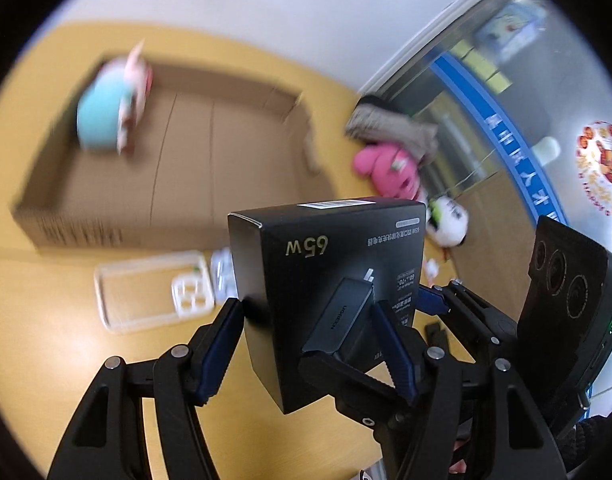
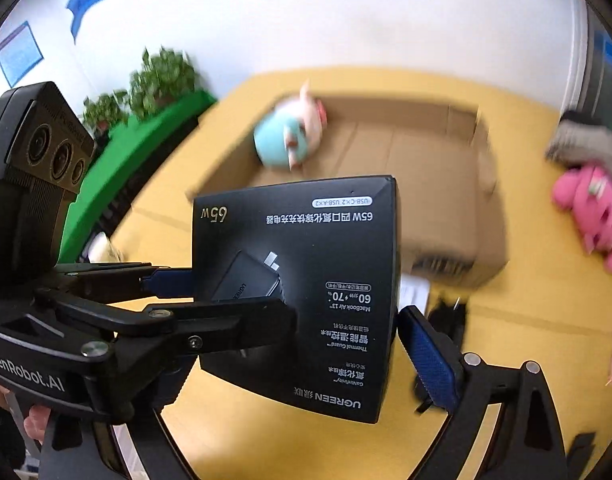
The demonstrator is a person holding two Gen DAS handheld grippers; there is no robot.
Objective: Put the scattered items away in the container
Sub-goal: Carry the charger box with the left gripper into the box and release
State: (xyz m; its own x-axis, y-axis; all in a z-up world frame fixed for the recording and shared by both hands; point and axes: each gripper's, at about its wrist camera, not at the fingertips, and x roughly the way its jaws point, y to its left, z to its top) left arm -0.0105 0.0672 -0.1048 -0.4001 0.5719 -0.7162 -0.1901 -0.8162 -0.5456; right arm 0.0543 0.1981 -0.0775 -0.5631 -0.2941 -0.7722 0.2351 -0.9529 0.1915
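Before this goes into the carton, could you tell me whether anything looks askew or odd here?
The black charger box is off the yellow table, tilted, with its print upside down in both wrist views. No damage or spill shows, though the carton and plush toys behind are blurred.

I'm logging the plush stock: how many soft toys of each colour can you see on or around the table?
Teal soft toy: 1
Pink soft toy: 1
White soft toy: 1
Total: 3, leaving out the grey bundle, which is too blurred to class.
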